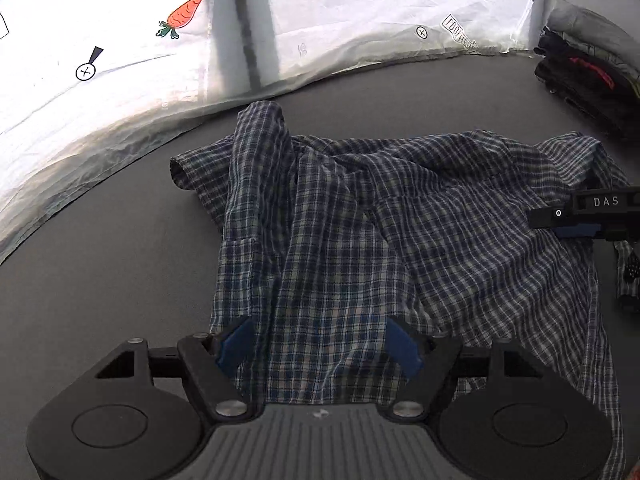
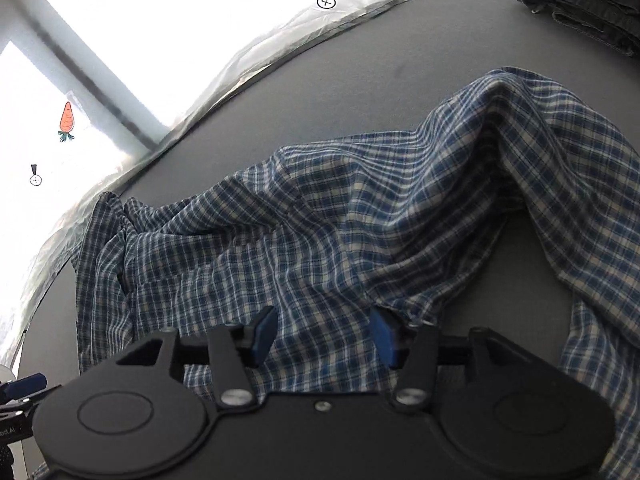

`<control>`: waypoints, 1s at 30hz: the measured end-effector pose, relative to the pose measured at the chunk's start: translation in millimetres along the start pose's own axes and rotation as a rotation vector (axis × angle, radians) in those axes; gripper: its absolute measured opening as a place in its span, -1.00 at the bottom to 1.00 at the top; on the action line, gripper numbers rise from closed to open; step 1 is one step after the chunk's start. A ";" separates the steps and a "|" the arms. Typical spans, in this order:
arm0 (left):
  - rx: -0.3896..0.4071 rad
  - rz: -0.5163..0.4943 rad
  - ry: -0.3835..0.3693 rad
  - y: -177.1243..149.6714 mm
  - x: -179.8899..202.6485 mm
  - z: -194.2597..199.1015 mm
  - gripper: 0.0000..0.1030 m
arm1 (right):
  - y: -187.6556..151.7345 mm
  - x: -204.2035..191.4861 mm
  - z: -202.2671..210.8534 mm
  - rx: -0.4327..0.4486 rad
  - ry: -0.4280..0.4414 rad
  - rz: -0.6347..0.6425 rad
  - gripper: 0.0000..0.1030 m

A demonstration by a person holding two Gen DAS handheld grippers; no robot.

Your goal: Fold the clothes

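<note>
The crumpled blue-and-white checked cotton shirt (image 1: 360,216) lies spread in a heap on the dark grey worktop (image 1: 100,248), one sleeve bunched toward the far left. My left claw (image 1: 320,346) hangs over its near hem, jaws released, cloth between the blue pads but not pinched. My right claw (image 2: 322,334) likewise stands released above the near edge. I judge both are lined up to grip the hem and flatten it. A pile of dark folded clothes (image 1: 584,76) waits far right, clear of the work.
</note>
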State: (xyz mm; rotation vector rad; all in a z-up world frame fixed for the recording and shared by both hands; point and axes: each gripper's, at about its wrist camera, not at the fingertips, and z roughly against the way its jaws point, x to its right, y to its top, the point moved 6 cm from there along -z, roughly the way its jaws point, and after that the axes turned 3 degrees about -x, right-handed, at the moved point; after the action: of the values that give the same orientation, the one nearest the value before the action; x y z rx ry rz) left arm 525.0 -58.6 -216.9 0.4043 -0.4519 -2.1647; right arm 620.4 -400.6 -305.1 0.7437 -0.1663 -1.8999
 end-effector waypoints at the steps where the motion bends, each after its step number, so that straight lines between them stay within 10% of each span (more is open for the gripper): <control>1: -0.012 -0.051 0.018 -1.6 10.1 -6.3 0.44 | 0.5 -0.5 -1.1 0.004 0.018 0.000 0.34; 5: -0.052 -0.078 -0.050 -11.7 31.2 -26.3 0.43 | 0.6 -10.9 -5.0 0.011 0.029 0.012 0.62; 10: -0.026 0.033 -0.018 -16.1 27.2 -24.3 -0.86 | -3.4 -14.5 -2.1 0.017 0.009 0.074 0.63; 13: 0.022 0.077 0.016 -11.5 14.3 -5.3 -0.94 | -4.0 -11.8 -0.9 0.020 0.020 0.045 0.63; 21: 0.160 0.240 0.536 0.3 -154.8 73.7 -0.95 | -12.7 -2.4 7.4 0.005 -0.016 0.012 0.62; 28: -0.017 0.671 0.939 -51.6 -320.9 73.5 -0.62 | -21.7 -7.9 15.3 -0.012 -0.066 0.024 0.55; 30: -0.029 0.757 0.902 -74.0 -325.0 75.5 -0.59 | -23.3 -12.1 19.7 -0.004 -0.088 0.049 0.55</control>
State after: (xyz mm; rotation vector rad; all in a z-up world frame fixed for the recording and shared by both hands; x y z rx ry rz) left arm 627.3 259.1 -143.3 0.9481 -0.0282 -1.0964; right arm 594.4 -383.8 -294.4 0.6472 -0.2337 -1.8865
